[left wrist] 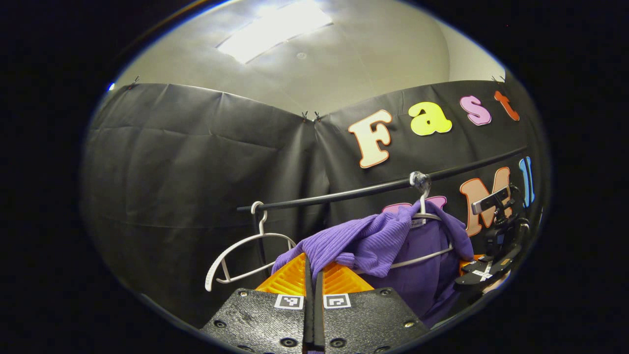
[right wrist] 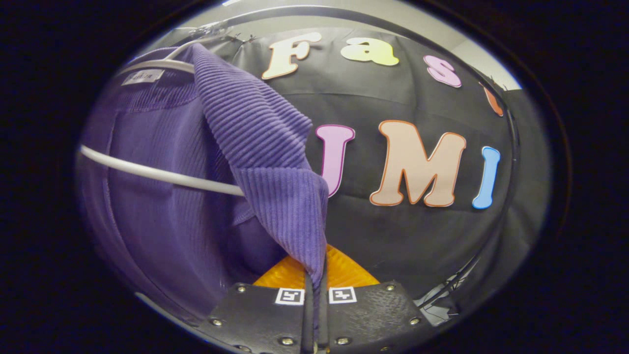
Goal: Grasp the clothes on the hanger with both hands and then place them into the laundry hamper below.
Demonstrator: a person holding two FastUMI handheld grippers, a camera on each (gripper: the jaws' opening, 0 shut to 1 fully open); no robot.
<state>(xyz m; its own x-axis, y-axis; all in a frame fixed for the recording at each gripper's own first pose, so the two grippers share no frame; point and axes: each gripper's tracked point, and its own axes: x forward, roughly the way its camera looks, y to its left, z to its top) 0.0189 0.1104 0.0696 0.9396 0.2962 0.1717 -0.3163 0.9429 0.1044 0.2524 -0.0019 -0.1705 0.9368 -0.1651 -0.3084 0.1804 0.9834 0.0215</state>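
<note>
In the left gripper view our left hand-held gripper (left wrist: 313, 275) clamps the sweater's (left wrist: 373, 241) left edge; it still drapes the hanger (left wrist: 427, 216) up right. Our right hand-held gripper (right wrist: 314, 275) pinches its right fold, hanger above.

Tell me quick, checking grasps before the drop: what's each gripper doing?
Left gripper: closed on the purple garment.
Right gripper: closed on the same purple garment.

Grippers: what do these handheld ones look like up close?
The left gripper and right gripper look alike: two flat, black, textured plates side by side, fastened with round screws, each bearing a small square black-and-white marker. Ribbed fingers extend forward from the plates.
</note>
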